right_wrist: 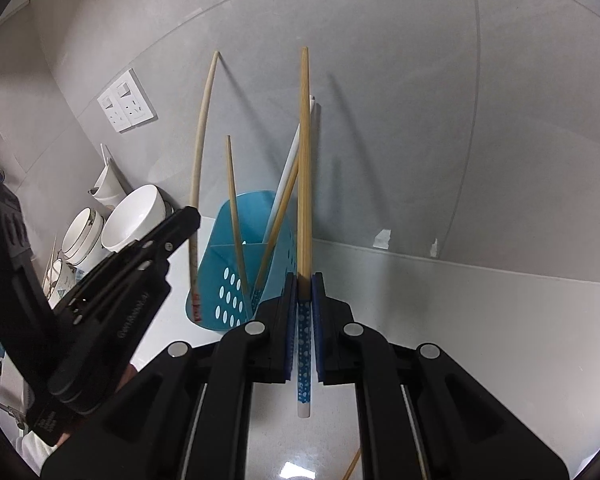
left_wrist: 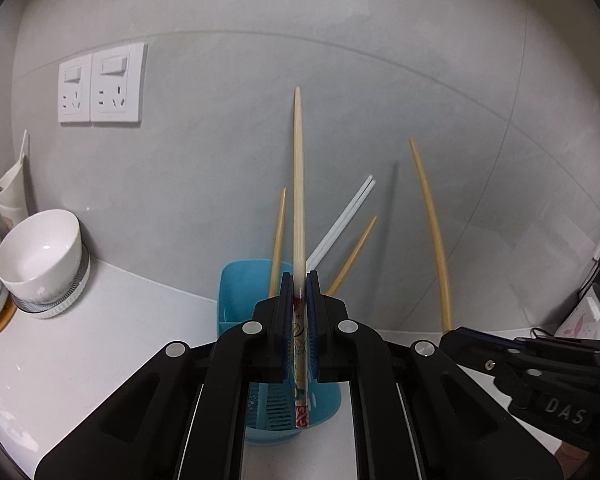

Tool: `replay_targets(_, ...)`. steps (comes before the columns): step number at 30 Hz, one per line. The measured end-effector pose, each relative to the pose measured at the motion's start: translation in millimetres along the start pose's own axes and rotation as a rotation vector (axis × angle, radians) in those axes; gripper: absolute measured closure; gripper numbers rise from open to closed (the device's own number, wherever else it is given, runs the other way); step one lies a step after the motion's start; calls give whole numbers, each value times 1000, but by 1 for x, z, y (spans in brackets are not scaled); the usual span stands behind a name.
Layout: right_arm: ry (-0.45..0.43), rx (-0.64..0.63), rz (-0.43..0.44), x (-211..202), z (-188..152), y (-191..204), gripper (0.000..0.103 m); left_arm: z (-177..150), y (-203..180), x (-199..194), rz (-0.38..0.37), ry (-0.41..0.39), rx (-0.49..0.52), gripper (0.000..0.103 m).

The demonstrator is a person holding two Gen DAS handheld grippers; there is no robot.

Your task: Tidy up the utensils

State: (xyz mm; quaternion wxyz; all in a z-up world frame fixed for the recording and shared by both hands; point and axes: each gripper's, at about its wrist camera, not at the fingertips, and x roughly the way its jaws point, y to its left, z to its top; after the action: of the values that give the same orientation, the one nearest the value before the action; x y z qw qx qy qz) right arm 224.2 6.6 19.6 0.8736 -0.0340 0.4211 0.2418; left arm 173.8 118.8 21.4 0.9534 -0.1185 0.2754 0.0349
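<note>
My left gripper (left_wrist: 299, 286) is shut on a pale chopstick (left_wrist: 298, 184) with a red and white patterned handle, held upright above the blue utensil holder (left_wrist: 240, 292). My right gripper (right_wrist: 304, 280) is shut on a tan chopstick (right_wrist: 304, 160) with a blue dotted handle, upright just right of the blue utensil holder (right_wrist: 228, 264). Several chopsticks (right_wrist: 236, 208), tan and white, stand inside the holder. In the left wrist view the right gripper (left_wrist: 446, 338) and its chopstick (left_wrist: 432, 232) show at right. In the right wrist view the left gripper (right_wrist: 190, 220) and its chopstick (right_wrist: 200, 128) show at left.
White bowls (left_wrist: 40, 252) and cups stand at the left on the white counter (left_wrist: 100, 352). A double wall socket (left_wrist: 102, 88) is on the grey tiled wall. In the right wrist view, bowls (right_wrist: 134, 216) stand left of the holder and another chopstick (right_wrist: 352, 464) lies near the bottom edge.
</note>
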Motion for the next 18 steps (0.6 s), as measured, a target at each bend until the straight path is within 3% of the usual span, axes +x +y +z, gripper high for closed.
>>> replay_targets(18, 10, 12, 1, 14, 0, -9, 96, -14, 1, 42, 11, 99, 49, 96)
